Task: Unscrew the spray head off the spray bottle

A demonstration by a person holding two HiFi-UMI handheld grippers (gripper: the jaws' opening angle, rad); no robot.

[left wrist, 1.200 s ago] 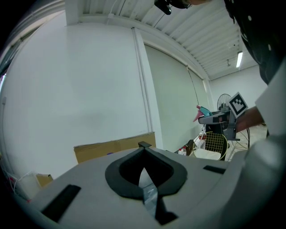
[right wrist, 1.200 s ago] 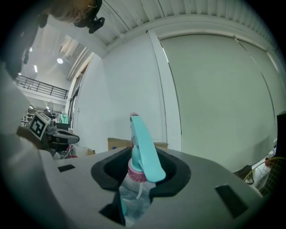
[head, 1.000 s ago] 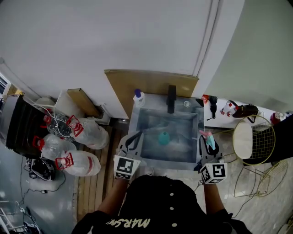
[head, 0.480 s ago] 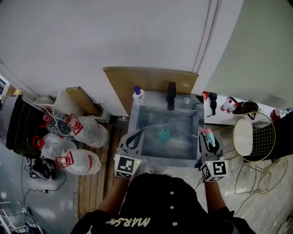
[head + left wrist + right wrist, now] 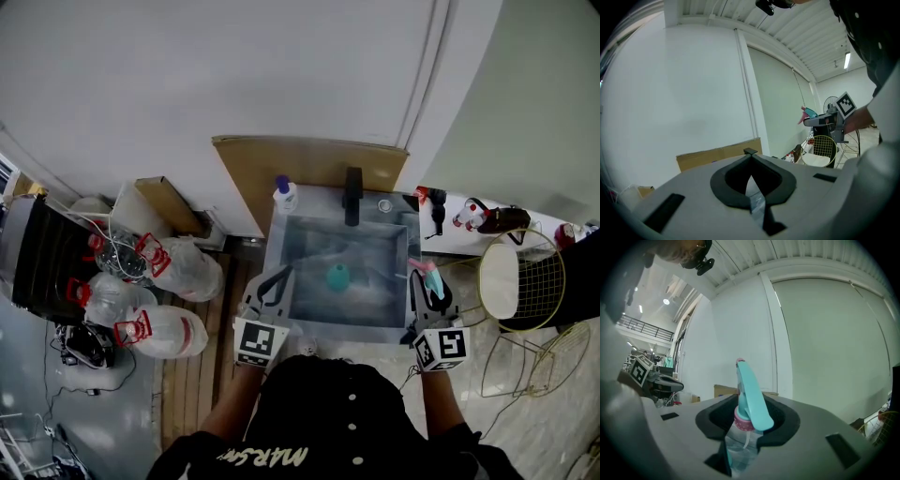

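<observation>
Here the right gripper (image 5: 427,289) hangs over the right rim of the sink (image 5: 339,331), its fingers clamped on the clear body of the spray bottle (image 5: 739,448). The teal spray head (image 5: 752,398) with its pink collar (image 5: 742,419) sticks out past the fingertips and sits on the bottle's neck. From the head view the spray head (image 5: 427,273) shows just ahead of that gripper, beside the sink's right edge. The left gripper (image 5: 277,278) is held over the sink's left rim, well apart from the bottle; its fingers (image 5: 761,174) are pressed together with nothing between them. A small teal thing (image 5: 337,277) lies in the basin, in front of the black tap (image 5: 352,195). A soap bottle (image 5: 285,197) stands at the back left corner.
</observation>
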